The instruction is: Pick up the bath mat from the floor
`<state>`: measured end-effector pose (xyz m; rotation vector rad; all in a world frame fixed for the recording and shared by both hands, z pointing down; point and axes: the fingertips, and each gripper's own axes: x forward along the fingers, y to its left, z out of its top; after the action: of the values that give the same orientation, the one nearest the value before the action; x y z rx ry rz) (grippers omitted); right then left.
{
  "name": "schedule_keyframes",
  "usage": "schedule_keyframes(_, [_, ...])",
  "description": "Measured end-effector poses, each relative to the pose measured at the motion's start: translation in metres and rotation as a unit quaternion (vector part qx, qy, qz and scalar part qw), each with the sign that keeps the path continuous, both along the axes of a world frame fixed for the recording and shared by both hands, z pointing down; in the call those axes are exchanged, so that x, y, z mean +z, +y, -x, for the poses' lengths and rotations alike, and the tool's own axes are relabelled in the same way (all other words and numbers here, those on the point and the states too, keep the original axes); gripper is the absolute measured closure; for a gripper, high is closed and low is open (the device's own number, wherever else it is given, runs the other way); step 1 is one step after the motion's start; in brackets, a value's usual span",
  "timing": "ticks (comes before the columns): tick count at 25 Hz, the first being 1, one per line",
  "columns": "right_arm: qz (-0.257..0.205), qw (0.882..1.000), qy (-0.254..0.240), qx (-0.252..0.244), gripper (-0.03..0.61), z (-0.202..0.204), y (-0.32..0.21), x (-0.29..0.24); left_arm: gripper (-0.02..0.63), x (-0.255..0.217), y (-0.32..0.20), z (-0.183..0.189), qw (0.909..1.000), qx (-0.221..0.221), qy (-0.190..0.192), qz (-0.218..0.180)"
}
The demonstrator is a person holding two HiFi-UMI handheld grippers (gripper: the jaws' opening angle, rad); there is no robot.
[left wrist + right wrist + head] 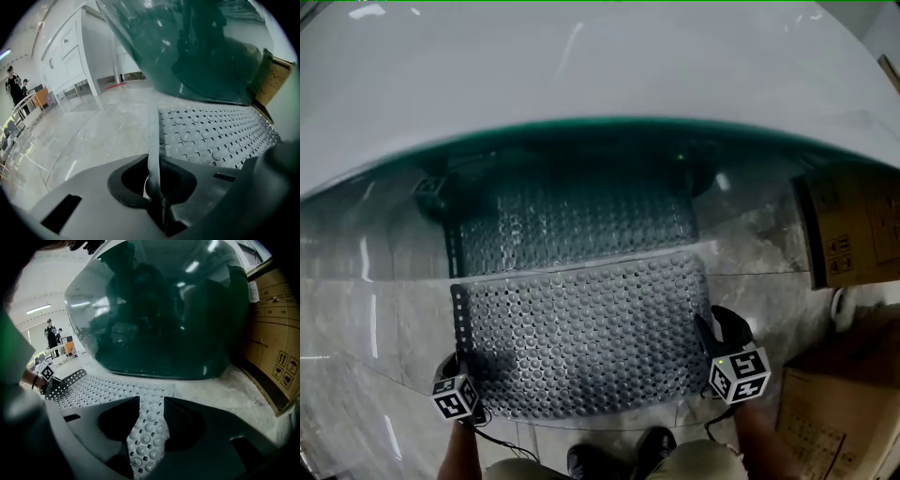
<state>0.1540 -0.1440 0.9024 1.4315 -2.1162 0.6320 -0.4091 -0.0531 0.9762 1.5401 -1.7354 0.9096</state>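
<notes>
A grey, perforated bath mat (581, 337) studded with round bumps is seen lying flat on the marble floor (375, 319), its far edge close to the base of a glossy dark-green bathtub (581, 66) at 12 o'clock from it. The left gripper (461, 361) is placed at the mat's 7 o'clock corner. In the left gripper view its jaws are pressed together on the mat's thin edge, which is pinched upright between them. The right gripper (711, 330) is set at the mat's 4 o'clock edge. In the right gripper view its jaws are spread wide, with a bumpy strip of the mat seen in the gap but not gripped. Cardboard boxes (853, 230) are stacked at 3 o'clock from the mat, well apart from it.
</notes>
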Motion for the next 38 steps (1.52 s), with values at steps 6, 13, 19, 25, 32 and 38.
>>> schedule_keyframes(6, [0.031,0.999,0.015,0.014,0.396,-0.012,0.003,0.025,0.574,0.000,-0.001,-0.004,1.0000,0.007,0.000,-0.005])
schedule_keyframes(13, [0.054,0.998,0.019,0.039,0.388,-0.026,0.004,0.046,0.574,-0.001,-0.002,-0.004,1.0000,0.006,0.002,-0.006])
schedule_keyframes(19, [0.071,0.996,-0.008,0.059,0.379,-0.027,-0.001,0.051,0.574,-0.002,-0.002,-0.005,1.0000,0.004,-0.002,-0.006])
schedule_keyframes(25, [0.108,0.993,-0.009,0.054,0.379,-0.026,0.008,0.068,0.574,-0.003,-0.003,-0.006,0.9999,0.008,-0.007,-0.008])
schedule_keyframes(32, [0.130,0.990,-0.004,0.060,0.379,-0.032,0.017,0.094,0.574,-0.001,-0.002,-0.005,0.9999,0.006,-0.006,-0.007])
schedule_keyframes(38, [0.126,0.991,0.009,0.046,0.456,-0.027,0.019,0.093,0.574,-0.005,0.001,-0.007,0.9999,0.008,-0.008,-0.008])
